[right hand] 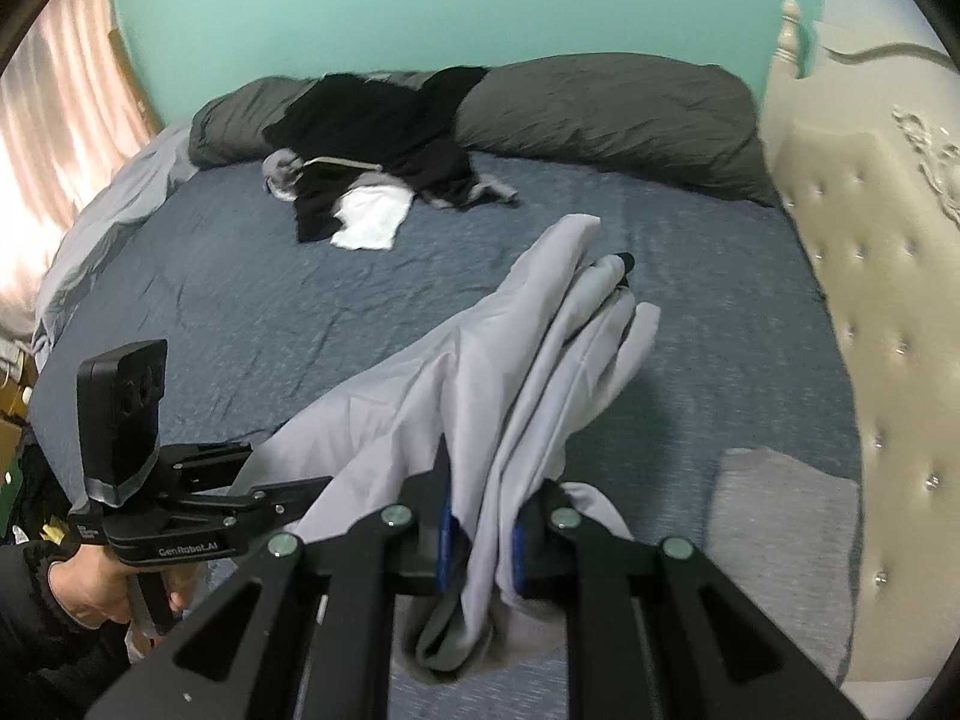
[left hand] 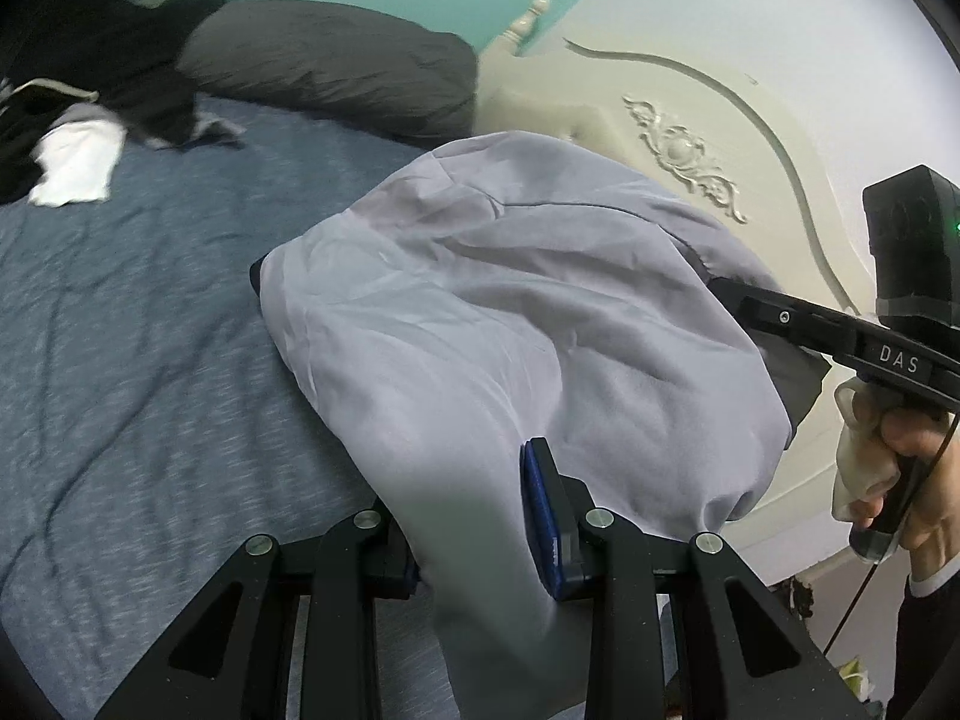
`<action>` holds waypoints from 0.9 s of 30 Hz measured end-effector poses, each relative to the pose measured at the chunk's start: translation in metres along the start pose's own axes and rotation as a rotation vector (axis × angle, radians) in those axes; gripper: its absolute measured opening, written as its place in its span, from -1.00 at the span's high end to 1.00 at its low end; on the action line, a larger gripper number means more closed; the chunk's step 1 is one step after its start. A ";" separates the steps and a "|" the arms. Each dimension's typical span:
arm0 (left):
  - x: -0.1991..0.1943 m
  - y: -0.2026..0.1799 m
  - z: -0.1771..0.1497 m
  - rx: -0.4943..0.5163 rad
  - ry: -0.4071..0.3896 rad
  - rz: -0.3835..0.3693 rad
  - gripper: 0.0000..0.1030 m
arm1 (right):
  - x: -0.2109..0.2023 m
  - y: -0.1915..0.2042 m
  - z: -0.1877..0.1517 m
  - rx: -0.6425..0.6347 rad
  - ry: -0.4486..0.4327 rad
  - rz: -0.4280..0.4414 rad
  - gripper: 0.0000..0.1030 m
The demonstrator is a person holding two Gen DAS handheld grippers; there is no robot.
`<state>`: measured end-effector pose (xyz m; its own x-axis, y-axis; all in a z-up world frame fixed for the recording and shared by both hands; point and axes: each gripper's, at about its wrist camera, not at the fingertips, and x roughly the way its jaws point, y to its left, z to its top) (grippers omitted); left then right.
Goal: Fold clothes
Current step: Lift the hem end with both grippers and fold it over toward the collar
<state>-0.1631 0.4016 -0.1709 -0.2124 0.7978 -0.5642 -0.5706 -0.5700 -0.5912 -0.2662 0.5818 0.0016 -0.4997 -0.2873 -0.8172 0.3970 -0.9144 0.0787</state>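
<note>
Step in hand, as judged: lifting a pale grey garment off the bed to spread or double it; no fold was yet set. The left gripper had its fingers clamped on a bunched edge of the cloth, which draped forward over them. The right gripper was likewise closed tight on a gathered edge, the fabric hanging in pleats ahead of it above the blue bedspread. Both grippers were angled downward, the right more steeply, each held in a hand by its grip. Unfolded dark and white clothes lay well apart near the grey pillows. Next move would likely call for drawing the two edges apart to tension the cloth, then laying it flat.
</note>
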 end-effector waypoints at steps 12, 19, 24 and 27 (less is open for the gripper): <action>0.094 -0.113 0.041 0.119 -0.011 -0.041 0.39 | -0.067 -0.133 -0.011 0.081 -0.107 -0.077 0.75; 0.155 -0.161 0.042 0.144 0.004 -0.057 0.39 | -0.086 -0.211 -0.038 0.158 -0.166 -0.109 0.75; 0.202 -0.186 0.029 0.152 0.023 -0.051 0.39 | -0.083 -0.260 -0.076 0.211 -0.173 -0.128 0.75; 0.229 -0.193 0.010 0.151 0.062 -0.053 0.39 | -0.075 -0.285 -0.104 0.249 -0.167 -0.133 0.75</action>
<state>-0.1093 0.6966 -0.1804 -0.1322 0.8099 -0.5715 -0.6933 -0.4876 -0.5306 -0.2617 0.8933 -0.0185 -0.6621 -0.1847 -0.7263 0.1298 -0.9828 0.1316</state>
